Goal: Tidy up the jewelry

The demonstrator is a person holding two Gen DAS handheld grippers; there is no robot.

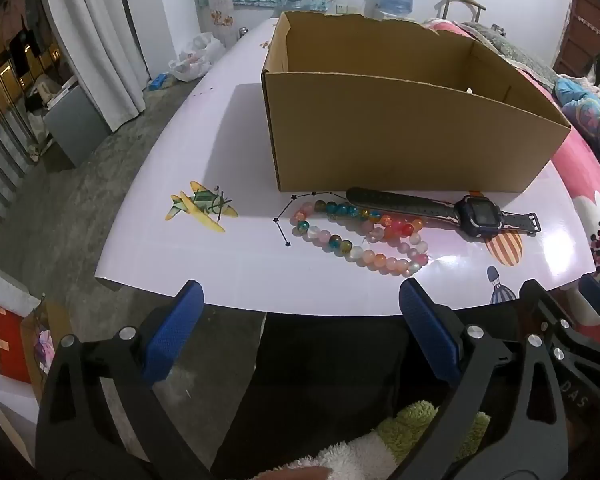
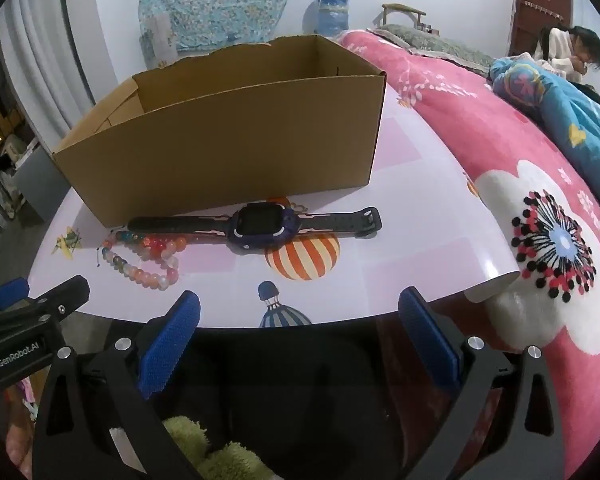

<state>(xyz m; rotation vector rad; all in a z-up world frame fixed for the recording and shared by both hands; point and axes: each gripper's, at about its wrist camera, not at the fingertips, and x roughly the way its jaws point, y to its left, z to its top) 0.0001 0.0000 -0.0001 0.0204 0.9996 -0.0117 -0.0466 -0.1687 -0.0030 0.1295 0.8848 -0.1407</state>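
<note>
Nothing looks sorted yet: the cardboard box (image 1: 400, 136) stands open on the table (image 1: 228, 268), and what shows of its inside looks bare, while both pieces lie outside, just in front of its near wall. The beaded bracelet (image 1: 360, 236) sprawls beside the smartwatch (image 1: 480, 214), one strap touching the beads. Left gripper (image 1: 300, 312) hangs at the table's near edge, fingers wide apart, beads ahead and slightly right of centre. Right gripper (image 2: 300, 320) holds nothing, spread just as wide, watch (image 2: 264, 226) straight ahead, well clear.
</note>
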